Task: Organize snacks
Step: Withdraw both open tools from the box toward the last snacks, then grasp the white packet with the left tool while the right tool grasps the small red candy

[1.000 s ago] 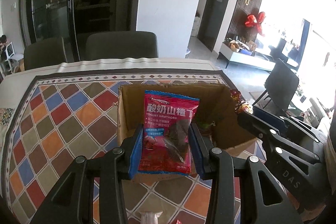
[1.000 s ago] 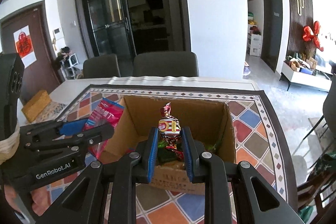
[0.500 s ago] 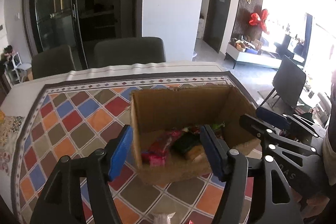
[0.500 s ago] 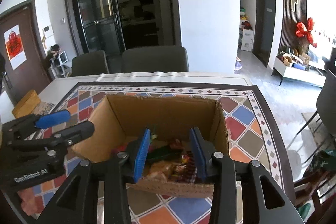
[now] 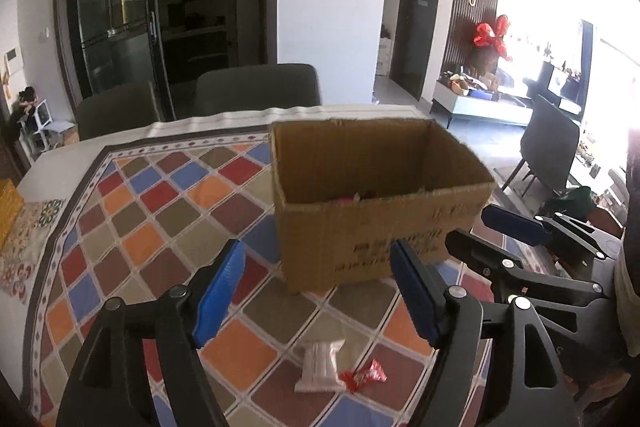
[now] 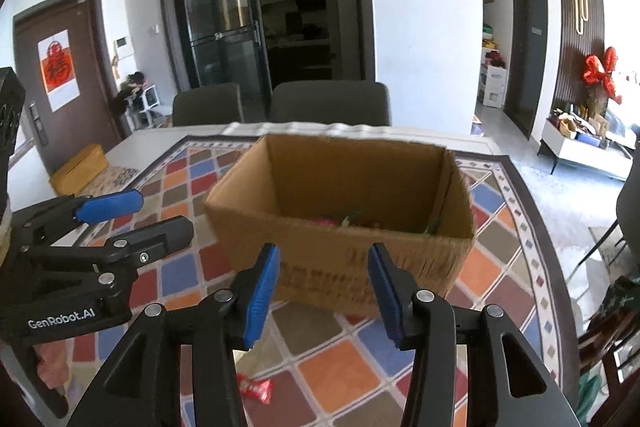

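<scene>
An open cardboard box (image 5: pixel 376 227) stands on the patterned tablecloth, with several snack packets just visible inside; it also shows in the right wrist view (image 6: pixel 344 243). My left gripper (image 5: pixel 316 291) is open and empty, held in front of the box. My right gripper (image 6: pixel 324 291) is open and empty, also in front of the box. A small white packet (image 5: pixel 320 367) and a red wrapped candy (image 5: pixel 366 375) lie on the cloth below the left gripper. The red candy also shows in the right wrist view (image 6: pixel 256 389).
The colourful diamond-pattern tablecloth (image 5: pixel 152 223) covers the table. Two dark chairs (image 5: pixel 256 91) stand behind the table. A yellow box (image 6: pixel 78 173) lies at the table's far left edge. Another dark chair (image 5: pixel 550 155) stands to the right.
The left gripper let go of the red yogurt hawthorn packet and the right let go of its candy into the box. Both have opened and drawn back and down from the box.
</scene>
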Tool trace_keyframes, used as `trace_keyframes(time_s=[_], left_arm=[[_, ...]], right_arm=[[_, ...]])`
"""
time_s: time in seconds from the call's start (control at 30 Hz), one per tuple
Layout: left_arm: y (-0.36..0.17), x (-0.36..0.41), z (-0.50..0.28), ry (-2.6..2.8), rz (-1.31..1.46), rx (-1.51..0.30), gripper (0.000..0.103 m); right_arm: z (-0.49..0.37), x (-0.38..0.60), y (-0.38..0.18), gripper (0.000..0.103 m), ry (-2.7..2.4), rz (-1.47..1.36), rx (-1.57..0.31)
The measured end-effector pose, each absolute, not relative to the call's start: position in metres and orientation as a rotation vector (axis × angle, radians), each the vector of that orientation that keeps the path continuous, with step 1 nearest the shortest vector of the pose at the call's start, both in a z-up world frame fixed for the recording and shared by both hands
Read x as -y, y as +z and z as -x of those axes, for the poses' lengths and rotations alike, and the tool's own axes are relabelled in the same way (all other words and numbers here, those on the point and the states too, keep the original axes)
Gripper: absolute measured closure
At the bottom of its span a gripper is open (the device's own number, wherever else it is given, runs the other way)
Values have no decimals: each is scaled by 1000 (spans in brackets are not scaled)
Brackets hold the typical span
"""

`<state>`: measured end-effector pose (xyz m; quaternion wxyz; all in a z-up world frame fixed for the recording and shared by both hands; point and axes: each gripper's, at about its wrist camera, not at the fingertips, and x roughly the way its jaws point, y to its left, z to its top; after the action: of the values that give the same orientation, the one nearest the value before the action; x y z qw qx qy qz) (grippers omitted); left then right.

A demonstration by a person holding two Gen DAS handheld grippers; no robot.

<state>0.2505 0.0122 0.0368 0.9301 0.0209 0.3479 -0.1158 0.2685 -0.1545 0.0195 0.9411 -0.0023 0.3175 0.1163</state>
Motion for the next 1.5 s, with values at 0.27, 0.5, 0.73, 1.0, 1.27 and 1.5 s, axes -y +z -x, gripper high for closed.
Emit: trace_keyframes(time_s=[0.27,0.5,0.73,1.0,1.27,1.5], left_arm=[[8,-25,-229,-208,-6,-758,26],[-18,-29,-221,-209,-4,-807,26],[-45,-30,-218,-239,-30,-832,26],[-74,-24,-230,-264,-33,-884,32],[-102,-16,-246,-291,-46,-948,42],[-116,-15,-255,-298,-52,-976,57]], right_arm=[[-248,141,0,56,274,18,-681],[-237,132,-25,56,288,30,-744],[-230,126,-58,56,311,29,-825],[-228,126,-88,56,307,12,-896],[-228,121,-102,56,317,12,-929],[-231,117,-109,56,322,18,-948]])
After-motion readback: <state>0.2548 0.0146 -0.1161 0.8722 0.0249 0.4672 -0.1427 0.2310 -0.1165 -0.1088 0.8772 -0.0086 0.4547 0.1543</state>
